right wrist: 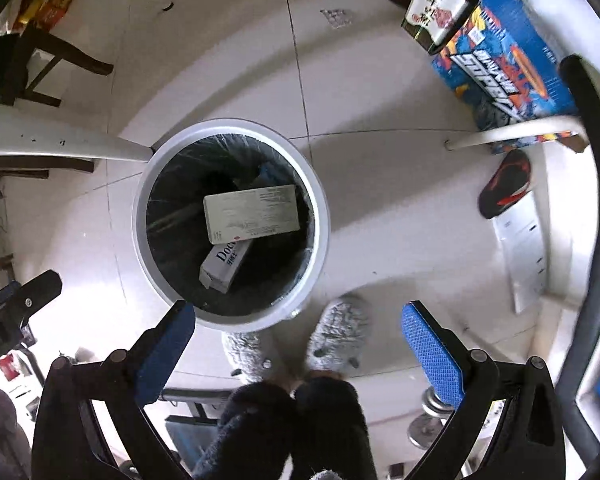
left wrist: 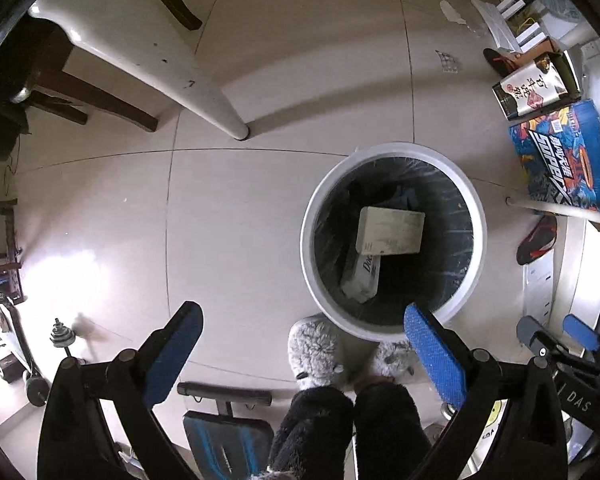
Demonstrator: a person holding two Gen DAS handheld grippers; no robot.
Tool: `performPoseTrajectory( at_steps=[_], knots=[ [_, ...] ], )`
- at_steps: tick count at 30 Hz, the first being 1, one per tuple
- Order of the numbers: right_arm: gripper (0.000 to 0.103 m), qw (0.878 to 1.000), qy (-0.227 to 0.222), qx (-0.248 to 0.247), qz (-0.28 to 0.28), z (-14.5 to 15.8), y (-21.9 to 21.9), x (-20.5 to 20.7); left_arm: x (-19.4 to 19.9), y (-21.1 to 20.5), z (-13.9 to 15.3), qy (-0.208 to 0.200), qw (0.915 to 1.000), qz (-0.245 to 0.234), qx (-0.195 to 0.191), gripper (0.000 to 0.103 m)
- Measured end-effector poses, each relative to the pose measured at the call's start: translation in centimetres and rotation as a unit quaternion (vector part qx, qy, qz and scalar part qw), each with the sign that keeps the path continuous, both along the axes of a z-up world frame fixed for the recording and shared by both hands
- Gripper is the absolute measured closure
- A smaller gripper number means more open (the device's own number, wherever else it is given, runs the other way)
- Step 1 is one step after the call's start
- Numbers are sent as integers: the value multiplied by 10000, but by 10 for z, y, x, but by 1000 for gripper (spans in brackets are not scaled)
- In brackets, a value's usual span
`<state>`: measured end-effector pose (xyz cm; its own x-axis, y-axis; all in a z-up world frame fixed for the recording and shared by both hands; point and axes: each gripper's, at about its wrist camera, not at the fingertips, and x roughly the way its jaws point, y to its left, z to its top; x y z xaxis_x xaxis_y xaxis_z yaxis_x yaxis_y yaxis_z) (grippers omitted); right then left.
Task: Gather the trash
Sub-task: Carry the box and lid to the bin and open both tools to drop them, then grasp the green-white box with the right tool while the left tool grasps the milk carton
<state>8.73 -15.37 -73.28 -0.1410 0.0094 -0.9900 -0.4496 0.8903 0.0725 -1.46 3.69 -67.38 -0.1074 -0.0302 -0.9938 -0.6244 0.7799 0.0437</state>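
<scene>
The left gripper stands fully spread and empty, pointing straight down at the floor beside the white trash bin. The right gripper is likewise wide apart with nothing between its pads, the bin's rim just ahead of its left finger. Inside the dark liner lie a pale flat carton and, under it, a white toothpaste box. More litter seems left: a torn paper scrap and a small grid-patterned piece on the far floor tiles. Likely next is fetching one; approach flat scraps low, pinching an edge, clear of the grey slippers.
</scene>
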Motion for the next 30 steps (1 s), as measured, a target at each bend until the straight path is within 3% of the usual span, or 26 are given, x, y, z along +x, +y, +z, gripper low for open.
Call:
performPoseTrajectory(
  at_steps=[12,23,30],
  knots=[
    [0,9992,-374,24,155,118,-5,-25,-19,-23,109,-232,9997,-99,-7,0],
    [0,9977,-585,342,-19,284,-18,-61,-47,-31,249,-581,9980,-250,-38,0],
    [0,9935,-624,855,-417,378,-9,-56,-31,-18,335,-1057,9930,-283,452,0]
  ],
)
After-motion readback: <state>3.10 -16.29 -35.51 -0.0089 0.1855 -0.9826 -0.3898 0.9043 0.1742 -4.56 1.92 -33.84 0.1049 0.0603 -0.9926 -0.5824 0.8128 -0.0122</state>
